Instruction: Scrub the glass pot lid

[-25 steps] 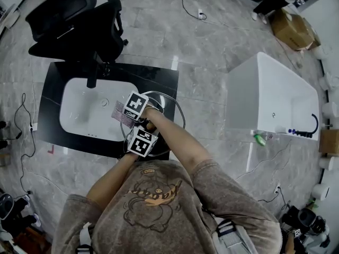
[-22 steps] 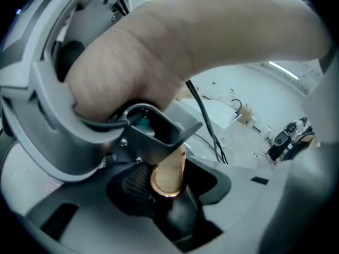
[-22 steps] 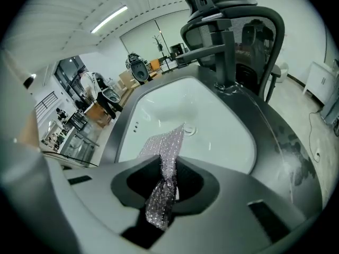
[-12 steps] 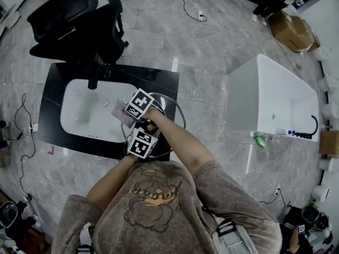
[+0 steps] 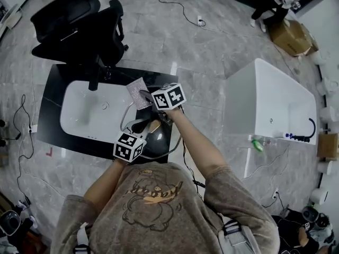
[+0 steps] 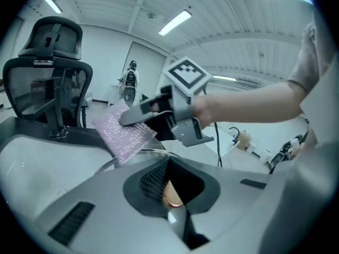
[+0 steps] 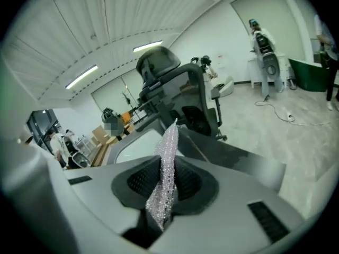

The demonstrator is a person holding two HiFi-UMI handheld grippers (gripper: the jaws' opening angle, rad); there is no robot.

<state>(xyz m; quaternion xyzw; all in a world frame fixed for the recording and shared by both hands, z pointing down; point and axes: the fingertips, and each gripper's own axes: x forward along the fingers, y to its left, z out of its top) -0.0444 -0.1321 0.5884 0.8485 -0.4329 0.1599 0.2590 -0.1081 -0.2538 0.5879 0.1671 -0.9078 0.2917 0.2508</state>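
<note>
The left gripper (image 6: 169, 192) has just been closed and is now clamped on the knob (image 6: 170, 196) of the lid (image 5: 159, 137). The lid is held at frame centre, seemingly tipped, over the counter (image 5: 55, 81) beside the sink (image 5: 79, 115). The right gripper (image 7: 161, 194), clamped on the cloth (image 7: 168, 157), has been lifted off the lid toward upper centre. Scrubbing is judged paused while the lid is repositioned.

In the head view the right arm (image 5: 197, 143) covers part of the lid (image 5: 162, 139) rim, the knob (image 6: 171, 195) sits mostly buried between the just-closed jaws of the left gripper (image 6: 168, 168), and the cloth (image 7: 170, 141) lower end disappears inside the right gripper (image 7: 165, 187).
</note>
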